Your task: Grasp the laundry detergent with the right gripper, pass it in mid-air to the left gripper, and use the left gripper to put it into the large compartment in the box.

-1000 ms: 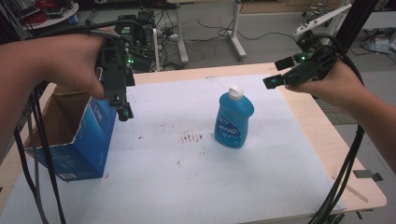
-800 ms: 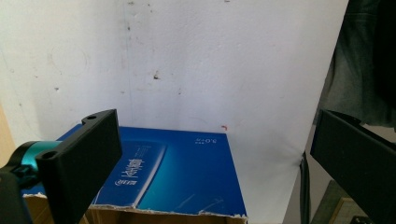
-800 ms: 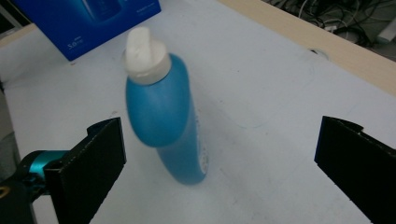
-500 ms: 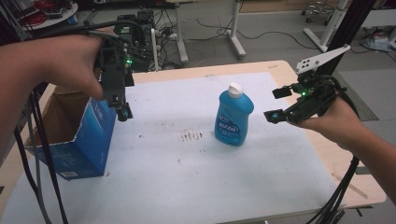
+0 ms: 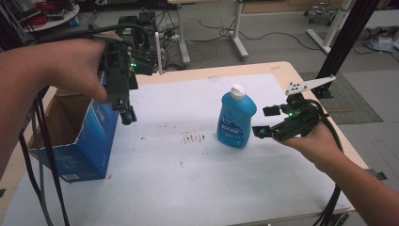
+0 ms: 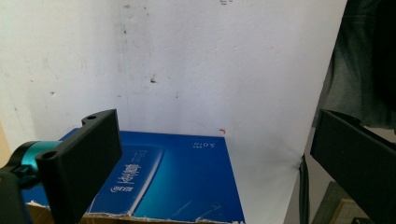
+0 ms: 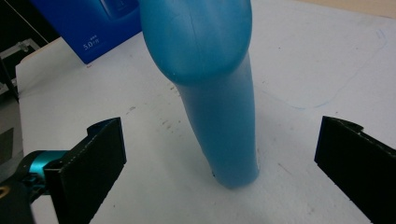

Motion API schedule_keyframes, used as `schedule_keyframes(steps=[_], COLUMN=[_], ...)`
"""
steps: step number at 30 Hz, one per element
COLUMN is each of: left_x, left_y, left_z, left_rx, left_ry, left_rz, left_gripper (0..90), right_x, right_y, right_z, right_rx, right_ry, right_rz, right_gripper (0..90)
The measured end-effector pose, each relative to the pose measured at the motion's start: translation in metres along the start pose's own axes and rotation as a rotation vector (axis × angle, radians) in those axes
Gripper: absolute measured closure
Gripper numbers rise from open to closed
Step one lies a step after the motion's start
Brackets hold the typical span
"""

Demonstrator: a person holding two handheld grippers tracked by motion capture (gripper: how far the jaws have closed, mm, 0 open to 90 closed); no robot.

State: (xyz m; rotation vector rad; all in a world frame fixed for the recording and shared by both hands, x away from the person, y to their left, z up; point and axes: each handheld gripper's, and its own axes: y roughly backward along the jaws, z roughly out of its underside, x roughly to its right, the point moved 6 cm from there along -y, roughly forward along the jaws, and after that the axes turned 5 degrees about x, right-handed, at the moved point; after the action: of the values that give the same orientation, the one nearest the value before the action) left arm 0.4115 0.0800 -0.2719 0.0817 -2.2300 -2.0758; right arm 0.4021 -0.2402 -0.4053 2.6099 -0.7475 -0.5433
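Bottle (image 5: 236, 118) is standing upright between your spread right claw (image 5: 267, 121); left claw (image 5: 126, 114) is hovering spread over box (image 5: 89, 141).

Translucent blue plastic, smooth and glossy: bottle (image 7: 205, 88), with opaque white plastic cap (image 5: 238, 91). Printed card, blue with slight sheen, torn rough brown edge: box (image 5: 89, 141). Matt white, scuffed and stained: mat (image 5: 188, 174). Pale wood: table (image 5: 301, 77). Matt black plastic jaws.

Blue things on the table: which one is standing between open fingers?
The blue bottle with the white cap; the right gripper has its fingers open on either side of it. The blue box stands apart, under the left gripper.
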Motion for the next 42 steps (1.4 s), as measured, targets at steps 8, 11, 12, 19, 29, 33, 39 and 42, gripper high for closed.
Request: schedule_keyframes(steps=[8, 11, 12, 19, 29, 33, 39, 42], left_x=[0.000, 0.000, 0.001, 0.001, 0.001, 0.001, 0.001, 0.002], left_y=[0.000, -0.001, -0.001, -0.001, -0.002, -0.002, -0.003, -0.003], left_z=[0.004, 0.004, 0.005, 0.009, 0.014, 0.015, 0.015, 0.014], left_rx=[-0.003, -0.001, -0.001, -0.004, -0.011, -0.011, -0.011, -0.011], left_ry=[0.006, 0.007, 0.007, 0.013, 0.022, 0.022, 0.025, 0.023], left_rz=[0.000, 0.002, 0.003, 0.002, 0.006, 0.006, 0.008, 0.008], left_gripper=[1.9, 1.9, 1.9, 1.9, 1.9, 1.9, 1.9, 1.9], right_x=[-0.003, -0.003, -0.003, -0.002, 0.002, 0.003, 0.005, 0.006], right_y=[-0.019, -0.023, -0.028, -0.043, -0.056, -0.062, -0.066, -0.067], right_z=[0.004, 0.005, 0.006, 0.009, 0.012, 0.012, 0.011, 0.011], right_rx=[0.002, 0.007, 0.010, 0.009, 0.015, 0.027, 0.051, 0.057], right_ry=[0.010, 0.007, 0.000, 0.008, 0.008, 0.005, -0.002, -0.008], right_rz=[-0.005, -0.003, -0.005, 0.003, 0.015, 0.024, 0.036, 0.035], right_gripper=[1.0, 0.9, 1.0, 0.9, 1.0, 1.0, 1.1, 1.2])
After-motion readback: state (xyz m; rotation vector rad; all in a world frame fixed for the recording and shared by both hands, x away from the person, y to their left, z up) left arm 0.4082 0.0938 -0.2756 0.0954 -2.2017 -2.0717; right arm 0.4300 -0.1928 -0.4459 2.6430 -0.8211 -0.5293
